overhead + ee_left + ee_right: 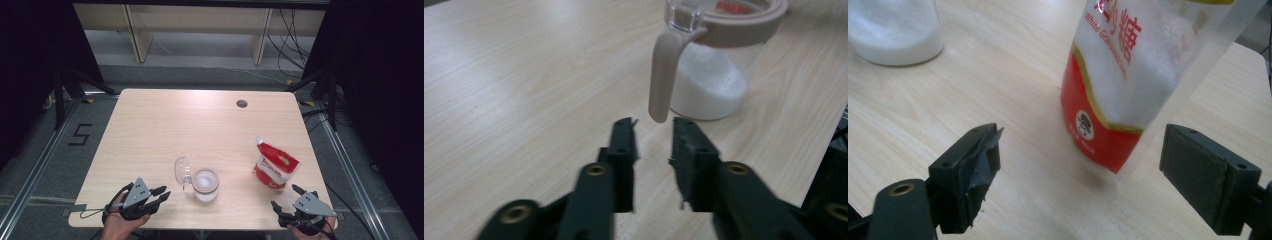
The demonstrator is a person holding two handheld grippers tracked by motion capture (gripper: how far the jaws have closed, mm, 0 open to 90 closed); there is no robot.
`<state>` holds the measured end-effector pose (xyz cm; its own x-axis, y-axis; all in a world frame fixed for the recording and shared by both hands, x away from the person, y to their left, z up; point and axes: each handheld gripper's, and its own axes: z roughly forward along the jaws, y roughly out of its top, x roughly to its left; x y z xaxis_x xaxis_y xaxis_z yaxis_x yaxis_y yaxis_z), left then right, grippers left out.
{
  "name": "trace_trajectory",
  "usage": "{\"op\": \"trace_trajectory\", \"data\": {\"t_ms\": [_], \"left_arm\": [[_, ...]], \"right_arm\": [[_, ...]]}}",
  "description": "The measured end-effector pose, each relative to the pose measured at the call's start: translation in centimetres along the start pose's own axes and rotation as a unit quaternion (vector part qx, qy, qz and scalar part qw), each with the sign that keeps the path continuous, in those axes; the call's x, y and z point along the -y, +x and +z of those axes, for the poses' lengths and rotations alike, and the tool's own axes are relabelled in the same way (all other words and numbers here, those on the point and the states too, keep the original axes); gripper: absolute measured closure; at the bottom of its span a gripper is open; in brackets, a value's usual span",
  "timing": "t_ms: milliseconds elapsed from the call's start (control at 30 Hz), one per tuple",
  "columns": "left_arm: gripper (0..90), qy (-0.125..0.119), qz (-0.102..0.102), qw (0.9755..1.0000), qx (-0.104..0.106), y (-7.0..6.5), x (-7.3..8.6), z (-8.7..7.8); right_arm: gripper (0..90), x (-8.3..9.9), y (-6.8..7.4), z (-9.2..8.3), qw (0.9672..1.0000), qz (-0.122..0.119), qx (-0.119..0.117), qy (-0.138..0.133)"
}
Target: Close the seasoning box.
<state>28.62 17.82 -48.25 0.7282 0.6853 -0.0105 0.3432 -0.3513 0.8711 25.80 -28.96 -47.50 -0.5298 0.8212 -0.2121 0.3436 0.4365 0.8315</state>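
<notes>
Pale wood is showing across the whole table (165, 125), and a clear jar (205, 184) half filled with white granules is sitting near its front edge, serving as the landmark for everything else. Its lid (180, 170) is standing open, tilted up at the jar's left side, and a beige handle (663, 75) is hanging down from the beige rim.

Left of the jar, the left gripper (161, 194) is hovering low over the table with its jaws a little apart, gripping nothing; in the left gripper view the handle's lower end is sitting just beyond the gap between them.

Right of the jar and well apart from it, a red and white sugar bag (275, 165) is standing, leaning slightly. Just in front of the bag, the right gripper (287, 196) is holding its jaws wide apart, the bag's base lying between and beyond them, untouched.
</notes>
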Motion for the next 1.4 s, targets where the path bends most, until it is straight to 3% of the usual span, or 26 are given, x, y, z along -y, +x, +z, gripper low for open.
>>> {"op": "trace_trajectory", "data": {"t_ms": [133, 233, 300, 400, 567, 633, 733, 767, 800, 933, 1067, 1133, 1200, 1300, 1333, 1400], "left_arm": [[89.3, 0.003, 0.004, 1.0000, -0.003, -0.3, -0.4, -0.1], [89.5, 0.005, 0.015, 0.9999, 0.002, -0.7, -0.6, 0.2], [89.5, 0.008, 0.030, 0.9995, 0.000, -0.6, -0.9, 0.2], [89.6, 0.001, 0.017, 0.9999, 0.000, -0.7, -1.3, 0.3], [89.6, -0.013, 0.019, 0.9997, 0.001, -0.8, -2.4, 0.1], [89.6, -0.015, 0.028, 0.9995, 0.001, -0.7, -2.8, 0.2], [89.6, -0.017, 0.028, 0.9994, 0.004, -0.7, -3.2, 0.3], [89.6, -0.017, 0.037, 0.9992, 0.004, -0.6, -3.5, 0.3], [89.6, -0.021, 0.022, 0.9995, 0.005, -0.8, -3.5, 0.4], [89.6, -0.027, 0.027, 0.9992, 0.010, -0.9, -4.3, 0.4], [89.6, -0.028, 0.051, 0.9982, 0.011, -1.1, -4.9, 0.7], [89.5, -0.029, 0.046, 0.9985, 0.011, -1.3, -5.0, 0.8], [89.6, -0.029, 0.054, 0.9980, 0.015, -1.2, -5.1, 0.9], [89.5, -0.029, 0.058, 0.9978, 0.016, -1.4, -5.3, 1.0], [89.5, -0.030, 0.044, 0.9984, 0.017, -1.6, -5.3, 1.0], [89.5, -0.028, 0.053, 0.9981, 0.017, -1.6, -5.5, 1.0]], "right_arm": [[17.5, 0.0, -0.1, 0.0, 1.0000, -0.001, 0.002, 0.001], [17.5, 0.1, -0.2, 0.1, 1.0000, -0.004, 0.003, 0.000], [17.7, 0.1, 0.0, 0.1, 1.0000, 0.008, -0.004, 0.004], [17.7, 0.0, -0.1, 0.1, 1.0000, 0.002, -0.001, 0.002], [17.9, 0.0, 0.0, 0.1, 1.0000, 0.004, -0.004, 0.007], [17.9, 0.0, -0.1, 0.1, 1.0000, -0.007, 0.001, 0.004], [17.9, 0.0, -0.1, 0.1, 1.0000, 0.002, -0.006, 0.008], [17.9, 0.0, 0.0, 0.1, 0.9999, 0.003, -0.006, 0.008], [17.9, 0.0, 0.0, 0.1, 0.9999, 0.004, -0.005, 0.009], [18.0, 0.0, -0.1, 0.2, 1.0000, -0.004, -0.002, 0.004], [17.9, 0.0, -0.1, 0.2, 1.0000, 0.004, -0.006, 0.005], [18.0, 0.0, -0.2, 0.2, 1.0000, -0.001, -0.003, 0.002], [18.0, 0.0, -0.1, 0.2, 0.9999, 0.008, -0.008, 0.006], [18.0, 0.0, -0.2, 0.2, 1.0000, 0.000, -0.002, 0.002], [18.0, 0.0, -0.2, 0.2, 1.0000, 0.001, -0.002, 0.002], [18.1, 0.0, -0.2, 0.2, 1.0000, 0.002, -0.002, 0.002]]}}
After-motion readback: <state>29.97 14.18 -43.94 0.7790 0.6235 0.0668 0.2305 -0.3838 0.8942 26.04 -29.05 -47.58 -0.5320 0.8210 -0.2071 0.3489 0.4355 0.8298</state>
